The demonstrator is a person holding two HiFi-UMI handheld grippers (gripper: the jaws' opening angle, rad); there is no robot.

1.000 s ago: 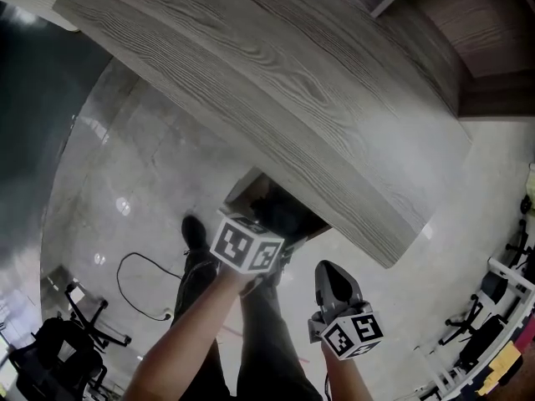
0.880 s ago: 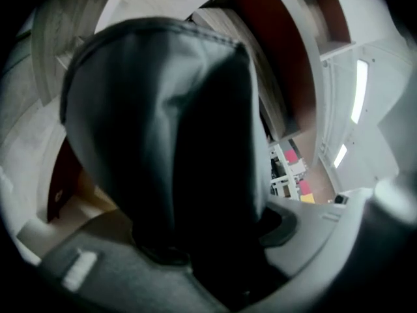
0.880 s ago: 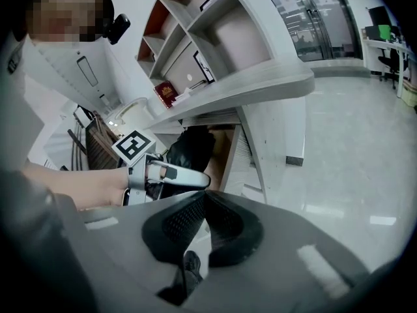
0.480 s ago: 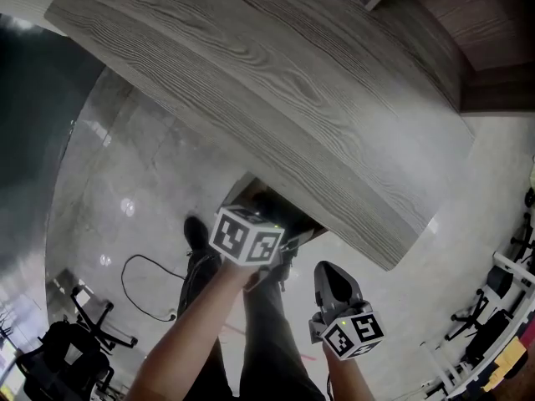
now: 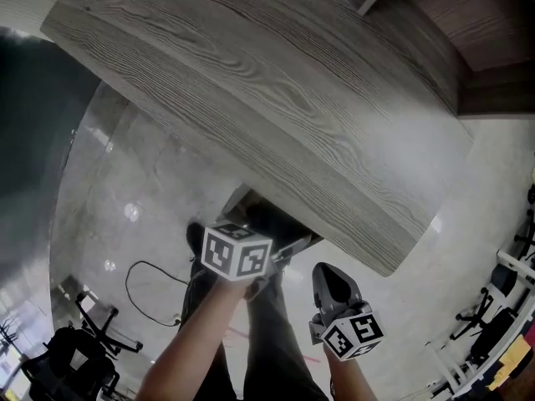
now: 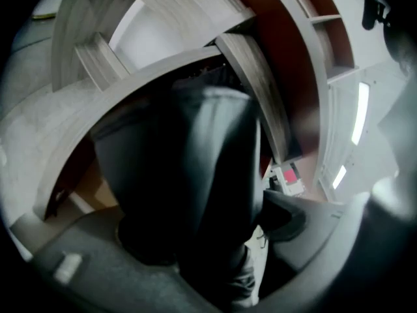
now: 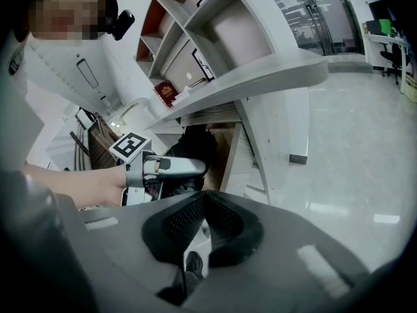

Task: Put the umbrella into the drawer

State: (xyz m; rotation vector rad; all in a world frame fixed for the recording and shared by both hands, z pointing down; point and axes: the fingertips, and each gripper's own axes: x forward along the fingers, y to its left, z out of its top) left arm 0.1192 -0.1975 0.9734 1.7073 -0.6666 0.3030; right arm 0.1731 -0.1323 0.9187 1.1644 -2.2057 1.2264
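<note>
The dark folded umbrella (image 6: 189,188) fills the middle of the left gripper view, lying between my left gripper's (image 6: 205,230) jaws. Those jaws are opening, and the right pad (image 6: 287,217) stands off the fabric. In the head view the left gripper (image 5: 280,256) reaches into the open drawer (image 5: 238,200) under the grey wooden desk (image 5: 276,90), where the umbrella (image 5: 269,220) shows as a dark mass. The right gripper view shows the umbrella (image 7: 195,145) inside the drawer (image 7: 238,155), just past the left gripper (image 7: 166,168). My right gripper (image 7: 203,207) hangs shut and empty to the right (image 5: 328,272), outside the drawer.
The desk top overhangs the drawer. Below are the person's legs (image 5: 267,332) and a shoe (image 5: 194,234) on the glossy floor. A black cable (image 5: 146,278) and a chair (image 5: 75,357) lie at the lower left. White shelves (image 7: 215,18) rise behind the desk.
The left gripper's marker cube has shifted a little down and left and rolled slightly. The right gripper has stayed where it was.
</note>
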